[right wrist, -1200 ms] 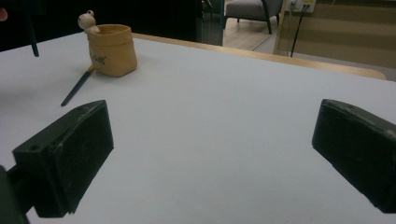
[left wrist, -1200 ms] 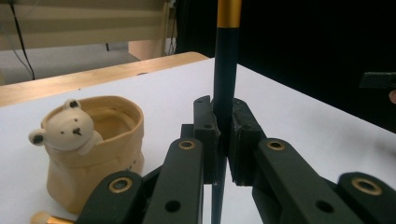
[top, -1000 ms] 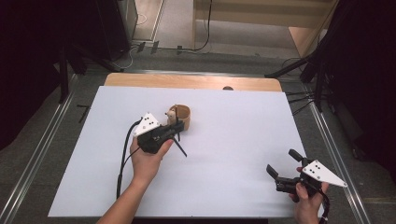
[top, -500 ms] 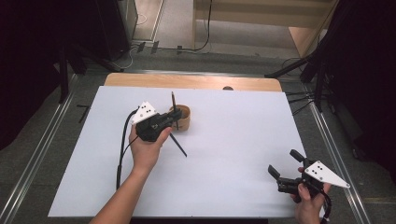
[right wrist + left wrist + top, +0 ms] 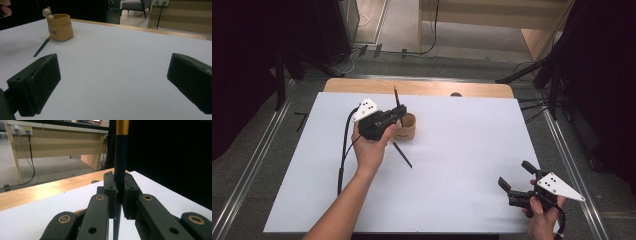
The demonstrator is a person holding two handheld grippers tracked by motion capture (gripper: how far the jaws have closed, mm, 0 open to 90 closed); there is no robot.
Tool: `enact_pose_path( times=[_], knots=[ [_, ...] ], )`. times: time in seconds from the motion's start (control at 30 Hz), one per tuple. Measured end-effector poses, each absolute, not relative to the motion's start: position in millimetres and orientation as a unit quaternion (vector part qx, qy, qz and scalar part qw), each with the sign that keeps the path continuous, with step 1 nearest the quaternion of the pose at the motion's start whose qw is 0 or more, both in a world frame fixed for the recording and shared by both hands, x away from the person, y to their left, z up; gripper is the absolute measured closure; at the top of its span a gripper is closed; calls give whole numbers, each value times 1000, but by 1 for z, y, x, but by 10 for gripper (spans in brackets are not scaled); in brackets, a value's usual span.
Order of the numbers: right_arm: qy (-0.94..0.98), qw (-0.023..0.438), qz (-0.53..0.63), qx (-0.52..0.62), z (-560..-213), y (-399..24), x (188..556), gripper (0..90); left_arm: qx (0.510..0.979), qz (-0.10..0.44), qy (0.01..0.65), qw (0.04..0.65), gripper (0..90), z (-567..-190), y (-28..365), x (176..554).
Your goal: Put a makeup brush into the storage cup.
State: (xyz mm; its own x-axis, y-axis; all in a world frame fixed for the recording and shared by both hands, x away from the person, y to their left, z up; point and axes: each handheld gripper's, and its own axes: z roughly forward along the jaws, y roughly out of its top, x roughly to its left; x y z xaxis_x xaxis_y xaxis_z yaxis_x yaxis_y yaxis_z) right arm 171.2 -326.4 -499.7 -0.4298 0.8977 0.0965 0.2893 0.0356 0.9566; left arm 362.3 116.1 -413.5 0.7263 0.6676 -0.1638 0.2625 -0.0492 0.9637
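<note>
Dark, gold-banded pencil (image 5: 121, 162) clamped upright in left gripper (image 5: 398, 118), above tan pot (image 5: 406, 128); right gripper (image 5: 518, 181) held wide, well apart

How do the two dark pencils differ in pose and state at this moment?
The held pencil stands near upright, clamped in the left gripper by the tan cup; the loose pencil lies flat on the white table. The held one is off the surface; the loose one rests free of either gripper. Both are slim and dark.
</note>
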Motion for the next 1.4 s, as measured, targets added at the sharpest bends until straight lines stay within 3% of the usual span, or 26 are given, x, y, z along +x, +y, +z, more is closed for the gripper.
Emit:
enact_pose_path(
  times=[1.1, 1.4],
  knots=[
    [666, 276, 528, 449, -504, -324, 174, 0, 699, 193, 361, 586, 844, -443, 97, 394],
    [666, 276, 527, 450, -505, -324, 174, 0, 685, 246, 394, 561, 844, -449, 78, 382]
  ],
)
